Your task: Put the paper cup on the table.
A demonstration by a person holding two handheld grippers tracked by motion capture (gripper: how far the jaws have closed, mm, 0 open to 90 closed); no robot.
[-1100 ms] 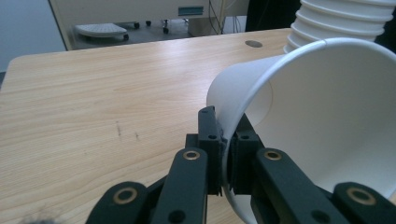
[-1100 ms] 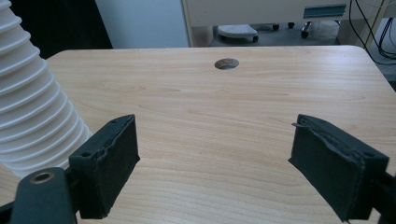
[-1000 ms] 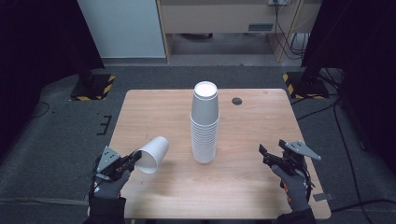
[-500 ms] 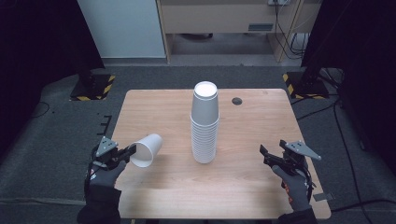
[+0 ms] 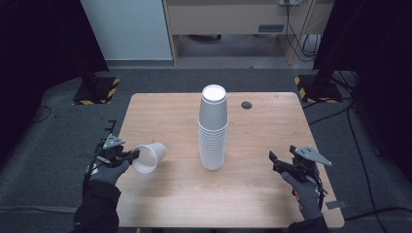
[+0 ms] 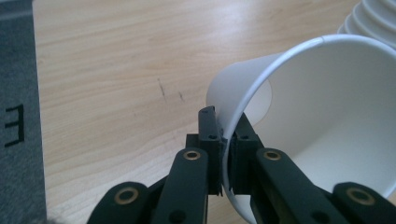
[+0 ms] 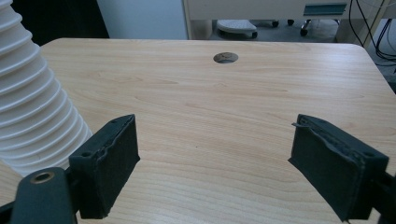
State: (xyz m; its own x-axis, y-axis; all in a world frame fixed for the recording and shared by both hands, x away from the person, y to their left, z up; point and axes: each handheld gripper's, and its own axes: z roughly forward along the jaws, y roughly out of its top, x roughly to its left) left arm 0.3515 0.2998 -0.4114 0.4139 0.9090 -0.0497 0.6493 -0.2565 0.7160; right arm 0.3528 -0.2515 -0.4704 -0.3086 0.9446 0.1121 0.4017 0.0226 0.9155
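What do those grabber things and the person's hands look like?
Each hand wears a dark grey glove below a black sleeve. The left gripper and right gripper are black, each with a grey three-cornered plate on top. Close up, the left one's jaws have brass-coloured rivets on linked black bars; the right one's pads are thick, flat and rough-edged.

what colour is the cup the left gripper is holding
White, inside and out. The paper cup shows best in the left gripper view, pinched at its rim by the left gripper.
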